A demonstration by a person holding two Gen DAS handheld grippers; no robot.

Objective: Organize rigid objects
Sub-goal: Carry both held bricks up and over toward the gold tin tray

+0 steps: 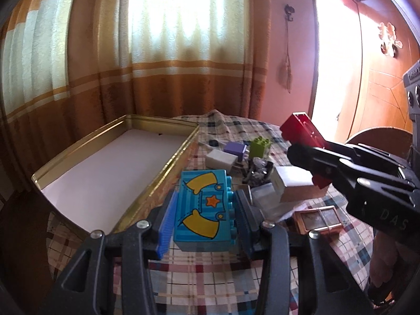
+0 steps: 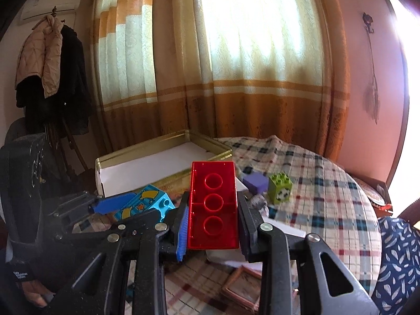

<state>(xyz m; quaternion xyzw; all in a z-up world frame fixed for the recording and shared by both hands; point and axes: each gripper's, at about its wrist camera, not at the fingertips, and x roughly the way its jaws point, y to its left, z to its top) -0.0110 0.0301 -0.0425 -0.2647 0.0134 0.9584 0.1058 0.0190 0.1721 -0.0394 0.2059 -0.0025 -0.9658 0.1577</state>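
Above plaid table [image 2: 328, 183], red brick [image 2: 214, 204] between right claw [image 2: 212, 225] pads

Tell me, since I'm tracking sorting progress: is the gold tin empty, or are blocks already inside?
Empty, as far as shown. The gold tin shows only its bare white floor in both views; its nearest corner is hidden behind the grippers.

A lived-in home room — striped orange curtains [image 2: 236, 65] over a bright window, coats on a stand [image 2: 50, 60], wooden wardrobe [image 1: 380, 84], plaid-clothed worktop [image 2: 315, 183] — domestic clutter
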